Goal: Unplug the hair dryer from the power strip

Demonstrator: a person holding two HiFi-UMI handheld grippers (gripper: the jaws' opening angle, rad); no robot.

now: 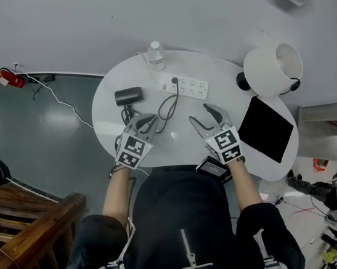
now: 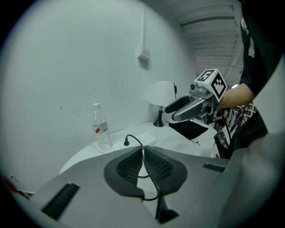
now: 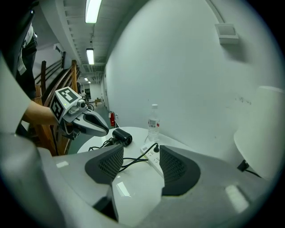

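Note:
A black hair dryer lies on the round white table, left of a white power strip. Its black plug sits in the strip's left end, and the cable loops toward me. My left gripper hovers just beside that loop; in the left gripper view its tips meet, with the cable showing through the slit below them. My right gripper stands open over bare table in front of the strip, with nothing between its jaws. The strip and plug lie ahead of it.
A water bottle stands behind the strip at the table's far edge. A white lamp and a black tablet fill the right side. The strip's white cord runs off left to the floor. A wooden railing is at lower left.

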